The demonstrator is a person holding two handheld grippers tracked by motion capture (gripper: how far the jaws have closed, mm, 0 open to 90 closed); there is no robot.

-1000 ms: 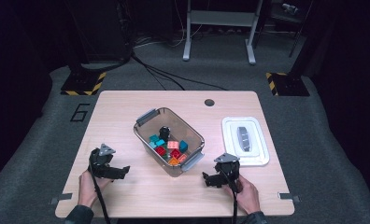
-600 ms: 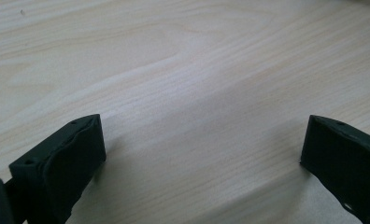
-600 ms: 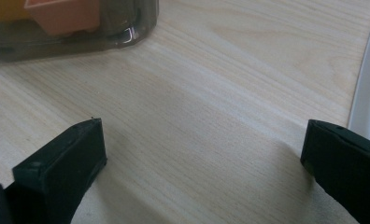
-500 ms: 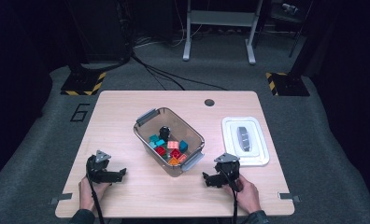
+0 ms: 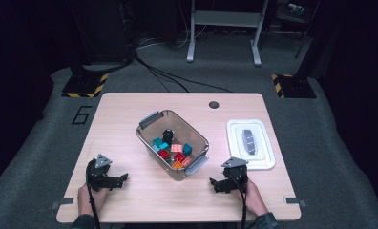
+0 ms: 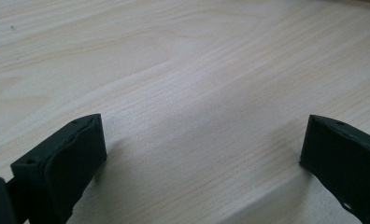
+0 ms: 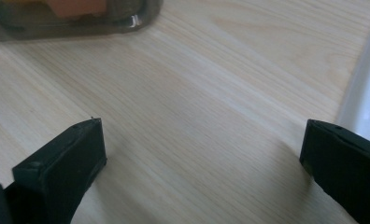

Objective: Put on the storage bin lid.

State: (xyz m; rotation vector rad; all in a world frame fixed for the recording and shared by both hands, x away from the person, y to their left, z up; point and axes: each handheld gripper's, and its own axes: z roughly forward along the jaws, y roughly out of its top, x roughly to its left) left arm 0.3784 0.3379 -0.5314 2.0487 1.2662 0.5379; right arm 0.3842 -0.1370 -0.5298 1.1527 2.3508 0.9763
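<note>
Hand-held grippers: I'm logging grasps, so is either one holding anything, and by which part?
Nothing is held. The left hand-held gripper and the right hand-held gripper are both open over bare table.

Red, teal and orange blocks [image 5: 173, 151] fill a clear bin [image 5: 149, 119]; white lid [image 5: 235, 131]; pale wood table [image 5: 130, 102].

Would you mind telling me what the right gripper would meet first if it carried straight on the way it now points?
Probably bare table. Beyond that, the right gripper, jaws open, points between the clear bin and the white lid; depth is unclear, so which comes first is uncertain.
</note>
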